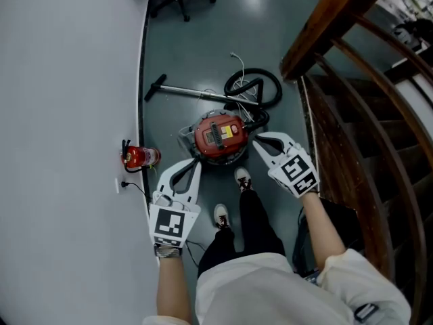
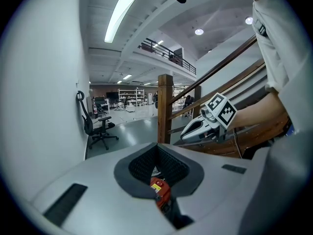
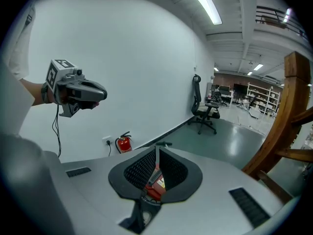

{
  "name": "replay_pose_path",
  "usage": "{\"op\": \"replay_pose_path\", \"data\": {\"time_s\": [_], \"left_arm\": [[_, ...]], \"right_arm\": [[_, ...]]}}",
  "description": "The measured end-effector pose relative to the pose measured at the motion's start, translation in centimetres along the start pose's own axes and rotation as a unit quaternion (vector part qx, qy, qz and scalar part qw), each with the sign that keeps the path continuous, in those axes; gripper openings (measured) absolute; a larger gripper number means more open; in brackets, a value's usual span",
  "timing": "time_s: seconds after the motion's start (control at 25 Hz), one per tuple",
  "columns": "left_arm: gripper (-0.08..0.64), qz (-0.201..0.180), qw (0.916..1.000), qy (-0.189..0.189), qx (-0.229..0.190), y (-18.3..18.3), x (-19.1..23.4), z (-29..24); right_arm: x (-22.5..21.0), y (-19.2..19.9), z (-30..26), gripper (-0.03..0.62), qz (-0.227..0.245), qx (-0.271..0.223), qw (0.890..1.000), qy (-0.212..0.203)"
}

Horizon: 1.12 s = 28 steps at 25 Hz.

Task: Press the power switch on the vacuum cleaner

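Red vacuum cleaner (image 1: 220,137) sits on the grey floor (image 1: 203,46) just ahead of the person's shoes, its switch not yet pressed. The left hand-held gripper (image 1: 195,163) and right hand-held gripper (image 1: 258,141) hang above it, either side, both with jaws together and empty. Approach stage, in my judgement: next, lower one closed tip onto the top-panel switch.

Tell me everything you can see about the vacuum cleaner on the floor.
The vacuum cleaner is a round red canister with a dark base and a grey-and-yellow panel on top, seemingly plastic. It sits upright on the grey floor before the person's shoes. A black hose coils behind it; a metal wand lies toward the wall. The left gripper and right gripper hang above, jaws together, apparently not touching it.
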<state>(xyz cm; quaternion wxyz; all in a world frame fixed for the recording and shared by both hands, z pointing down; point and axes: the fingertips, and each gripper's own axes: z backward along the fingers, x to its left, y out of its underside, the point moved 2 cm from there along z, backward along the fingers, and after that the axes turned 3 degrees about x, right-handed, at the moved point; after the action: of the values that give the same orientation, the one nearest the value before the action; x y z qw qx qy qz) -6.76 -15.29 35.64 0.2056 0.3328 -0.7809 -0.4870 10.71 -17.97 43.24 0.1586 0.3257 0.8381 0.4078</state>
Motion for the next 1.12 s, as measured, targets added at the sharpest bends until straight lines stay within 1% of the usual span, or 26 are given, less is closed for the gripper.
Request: {"op": "replay_pose_path", "data": {"time_s": [0.24, 0.4, 0.64, 0.8, 1.12], "left_arm": [[-0.003, 0.034, 0.9993, -0.006, 0.012, 2.2, 1.4, -1.9], [-0.003, 0.048, 0.9986, -0.009, 0.021, 3.9, 2.3, -3.2], [-0.003, 0.06, 0.997, -0.01, 0.048, 6.5, 2.9, -5.0], [-0.003, 0.048, 0.9966, -0.008, 0.066, 8.4, 3.1, -6.6], [-0.003, 0.078, 0.9934, -0.007, 0.084, 10.8, 3.9, -9.3]], "right_arm": [[-0.7, 2.5, -3.5, 0.032, -0.015, 0.018, 1.0, -0.008], [-1.2, 4.4, -5.9, 0.032, -0.016, 0.046, 0.998, -0.026], [-1.9, 6.3, -8.7, 0.032, -0.01, 0.067, 0.997, -0.045], [-2.0, 7.8, -10.6, 0.032, -0.002, 0.082, 0.995, -0.062], [-3.3, 11.6, -14.4, 0.032, -0.012, 0.116, 0.99, -0.081]]}}
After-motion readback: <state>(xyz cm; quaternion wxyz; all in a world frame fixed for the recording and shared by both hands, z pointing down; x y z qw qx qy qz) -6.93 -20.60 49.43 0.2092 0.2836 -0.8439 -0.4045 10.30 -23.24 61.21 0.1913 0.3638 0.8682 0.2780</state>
